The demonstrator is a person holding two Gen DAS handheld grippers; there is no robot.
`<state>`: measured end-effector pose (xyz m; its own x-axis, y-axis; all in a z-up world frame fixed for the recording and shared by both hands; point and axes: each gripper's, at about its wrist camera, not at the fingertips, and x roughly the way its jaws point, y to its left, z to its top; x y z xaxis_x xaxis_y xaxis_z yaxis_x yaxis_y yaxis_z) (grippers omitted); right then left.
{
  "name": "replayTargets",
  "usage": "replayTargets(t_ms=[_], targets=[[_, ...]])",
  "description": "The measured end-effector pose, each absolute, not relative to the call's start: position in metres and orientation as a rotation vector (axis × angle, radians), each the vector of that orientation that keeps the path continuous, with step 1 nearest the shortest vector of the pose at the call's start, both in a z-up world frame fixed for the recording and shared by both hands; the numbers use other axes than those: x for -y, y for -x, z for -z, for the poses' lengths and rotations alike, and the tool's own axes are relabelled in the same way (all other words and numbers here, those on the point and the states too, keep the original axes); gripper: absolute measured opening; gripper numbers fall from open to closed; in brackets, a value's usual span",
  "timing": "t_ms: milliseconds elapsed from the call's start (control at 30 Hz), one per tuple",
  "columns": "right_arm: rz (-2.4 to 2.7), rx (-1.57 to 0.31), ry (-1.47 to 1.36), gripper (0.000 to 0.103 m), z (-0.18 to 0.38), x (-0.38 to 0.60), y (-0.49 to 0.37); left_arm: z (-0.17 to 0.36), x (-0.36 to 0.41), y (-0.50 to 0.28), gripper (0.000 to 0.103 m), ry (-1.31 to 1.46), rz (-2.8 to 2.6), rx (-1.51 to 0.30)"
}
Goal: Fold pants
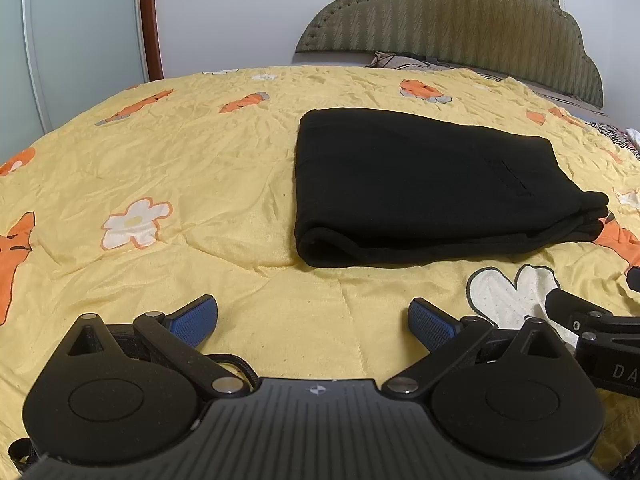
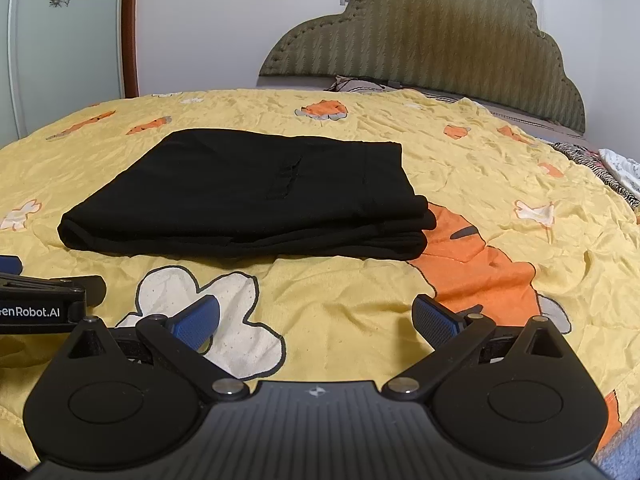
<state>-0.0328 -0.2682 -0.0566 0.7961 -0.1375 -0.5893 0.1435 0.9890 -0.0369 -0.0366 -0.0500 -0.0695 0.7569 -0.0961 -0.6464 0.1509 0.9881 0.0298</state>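
Observation:
Black pants (image 1: 420,188) lie folded in a thick rectangular stack on the yellow bed cover, with the layered edges facing me (image 2: 248,196). My left gripper (image 1: 314,320) hovers over the cover in front of the stack, open, nothing between its blue pads. My right gripper (image 2: 316,320) is likewise open and empty, a little in front of the stack's near edge. Each gripper shows at the edge of the other's view: the right gripper (image 1: 592,320) at the right, the left gripper (image 2: 44,300) at the left. Neither touches the pants.
The yellow cover (image 1: 160,160) with carrot and flower prints spreads over the whole bed. A padded olive headboard (image 2: 432,44) stands behind, with a pillow (image 2: 360,82) at its base. Striped fabric (image 2: 616,176) lies at the far right. A glass door with a wooden frame (image 1: 148,20) is at left.

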Motion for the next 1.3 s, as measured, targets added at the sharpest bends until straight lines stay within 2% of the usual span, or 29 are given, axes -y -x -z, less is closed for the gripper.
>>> replayTargets(t_ms=[1300], targets=[[0.138, -0.644, 0.002, 0.103, 0.0589, 0.2656, 0.0319, 0.0705, 0.0499, 0.0365, 0.103, -0.088, 0.136, -0.701]])
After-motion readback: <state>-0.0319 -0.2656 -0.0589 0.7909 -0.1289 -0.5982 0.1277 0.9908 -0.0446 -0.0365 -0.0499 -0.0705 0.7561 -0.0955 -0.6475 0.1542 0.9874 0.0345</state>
